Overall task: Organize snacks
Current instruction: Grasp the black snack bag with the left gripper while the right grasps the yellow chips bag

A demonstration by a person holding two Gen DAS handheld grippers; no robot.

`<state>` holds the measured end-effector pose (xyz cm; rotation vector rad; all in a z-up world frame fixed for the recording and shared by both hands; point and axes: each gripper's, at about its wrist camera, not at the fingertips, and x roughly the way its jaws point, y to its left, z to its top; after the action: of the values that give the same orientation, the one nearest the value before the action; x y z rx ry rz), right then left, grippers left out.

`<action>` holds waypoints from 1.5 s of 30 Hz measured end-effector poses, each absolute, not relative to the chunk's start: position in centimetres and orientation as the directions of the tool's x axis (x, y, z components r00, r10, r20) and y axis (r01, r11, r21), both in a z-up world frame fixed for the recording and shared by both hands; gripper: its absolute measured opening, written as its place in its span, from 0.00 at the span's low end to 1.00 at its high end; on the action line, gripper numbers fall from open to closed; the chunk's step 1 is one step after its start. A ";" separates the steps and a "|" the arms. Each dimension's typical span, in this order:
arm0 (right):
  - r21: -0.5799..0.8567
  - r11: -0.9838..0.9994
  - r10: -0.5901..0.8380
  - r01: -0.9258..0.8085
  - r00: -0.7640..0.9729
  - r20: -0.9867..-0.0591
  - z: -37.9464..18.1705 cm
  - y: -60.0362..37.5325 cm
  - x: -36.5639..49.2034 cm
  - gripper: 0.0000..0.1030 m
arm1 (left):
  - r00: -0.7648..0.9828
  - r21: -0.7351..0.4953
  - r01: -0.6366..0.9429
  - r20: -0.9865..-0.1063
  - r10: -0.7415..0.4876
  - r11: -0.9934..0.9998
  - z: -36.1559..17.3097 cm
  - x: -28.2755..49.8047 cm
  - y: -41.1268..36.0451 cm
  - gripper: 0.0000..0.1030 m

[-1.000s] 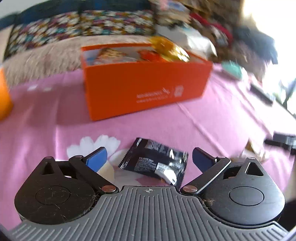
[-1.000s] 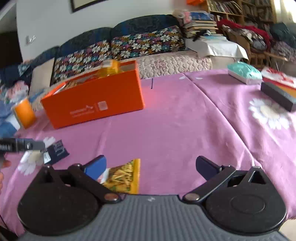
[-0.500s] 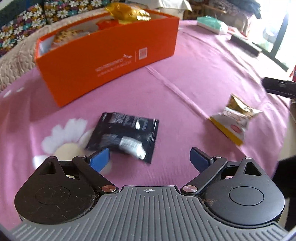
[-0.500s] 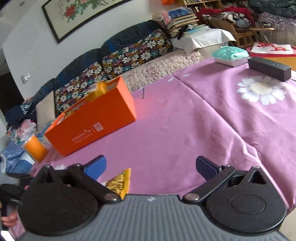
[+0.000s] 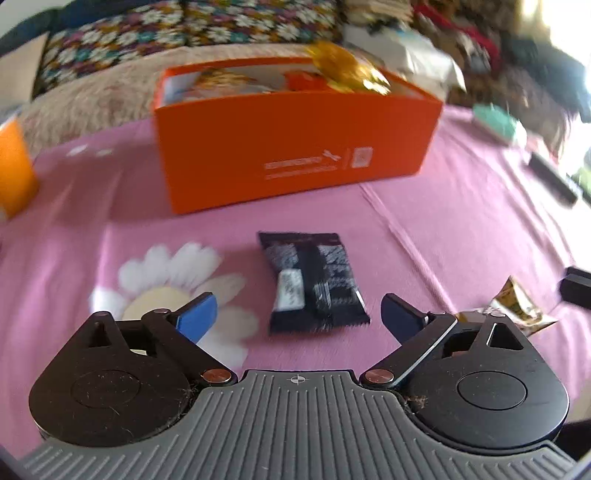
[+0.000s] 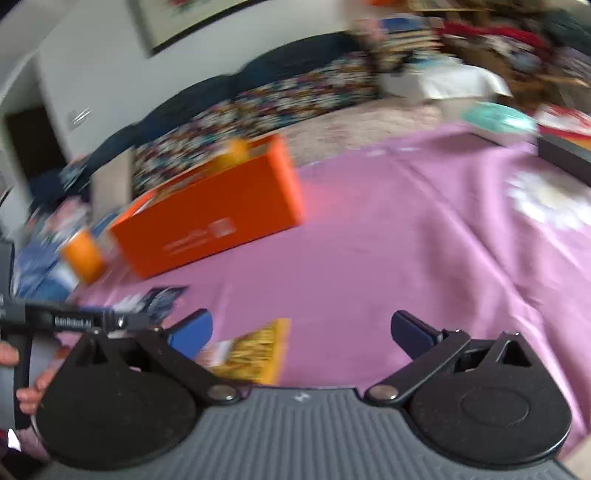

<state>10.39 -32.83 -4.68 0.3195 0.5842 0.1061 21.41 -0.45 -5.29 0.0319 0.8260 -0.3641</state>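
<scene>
An open orange box [image 5: 295, 136] holding several snack packs stands on the pink cloth; it also shows in the right wrist view [image 6: 214, 221]. A black snack packet [image 5: 312, 282] lies flat just ahead of my open, empty left gripper [image 5: 299, 317]. A yellow snack packet [image 6: 251, 350] lies just ahead of my open, empty right gripper [image 6: 301, 330], nearer its left finger; it shows in the left wrist view [image 5: 517, 308] at the right. The left gripper's body [image 6: 55, 319] appears in the right wrist view.
An orange cup [image 5: 14, 173] stands at the table's left. A teal pack [image 6: 498, 120] and a black bar-shaped box [image 6: 565, 157] lie at the far right. A floral sofa [image 5: 184, 29] runs behind the table. Both views are motion-blurred.
The left gripper has swung back to face the box, with the black packet now centred between its fingers. The right gripper has tilted down, bringing the yellow packet further into view.
</scene>
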 end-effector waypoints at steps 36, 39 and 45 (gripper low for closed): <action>0.038 0.991 0.124 -0.128 0.782 -0.611 -6.8 -25.3 12.2 0.73 | 0.663 -0.007 0.359 -0.702 -0.261 0.933 -7.4 24.3 -5.3 0.17; 0.085 0.989 0.146 -0.119 0.781 -0.607 -6.4 -26.4 11.8 0.58 | 0.657 -0.006 0.361 -0.708 -0.259 0.933 -6.6 23.5 -4.4 0.12; 0.104 0.990 0.139 -0.095 0.786 -0.602 -6.5 -27.3 11.3 0.62 | 0.650 0.023 0.362 -0.723 -0.234 0.932 -6.4 20.1 -1.1 0.16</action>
<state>11.29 -27.29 -6.47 0.0698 0.6546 0.1261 20.09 -1.12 -6.38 0.1711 0.7939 -0.3403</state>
